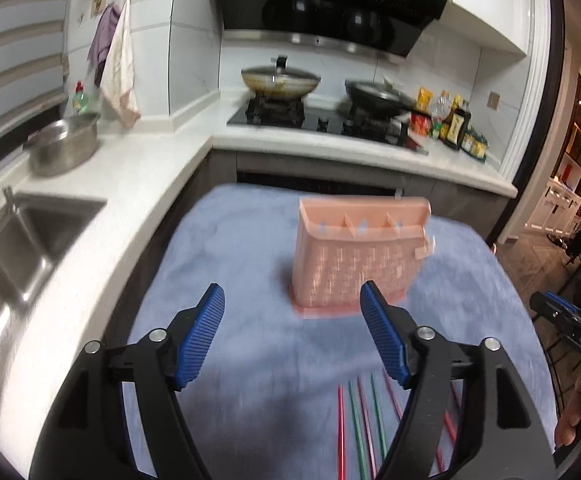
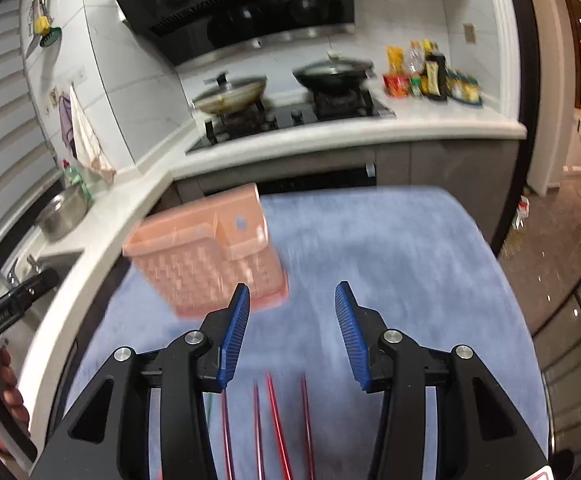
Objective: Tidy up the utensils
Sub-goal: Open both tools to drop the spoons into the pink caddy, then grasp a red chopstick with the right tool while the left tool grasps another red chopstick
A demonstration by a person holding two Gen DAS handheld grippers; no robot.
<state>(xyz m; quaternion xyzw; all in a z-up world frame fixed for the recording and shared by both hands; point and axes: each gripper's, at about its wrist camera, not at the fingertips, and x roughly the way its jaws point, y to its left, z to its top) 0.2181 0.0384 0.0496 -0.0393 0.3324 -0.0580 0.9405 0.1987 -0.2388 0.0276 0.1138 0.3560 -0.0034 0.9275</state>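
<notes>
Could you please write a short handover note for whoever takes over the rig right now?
Left gripper: open, holding nothing, above the blue cloth.
Right gripper: open, holding nothing.
Pink holder: upright on the cloth, ahead of both grippers; no utensils seen in it.
Chopsticks: red and green, lying loose on the cloth nearest the grippers.
Done: nothing visible.
Left: pick up the chopsticks and place them in the holder.

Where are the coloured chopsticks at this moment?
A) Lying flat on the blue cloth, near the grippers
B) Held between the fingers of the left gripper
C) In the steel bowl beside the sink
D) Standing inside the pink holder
A: the chopsticks lie flat on the blue cloth, while the pink utensil holder shows none in it, and the left gripper and right gripper are both open and hold nothing.
</notes>
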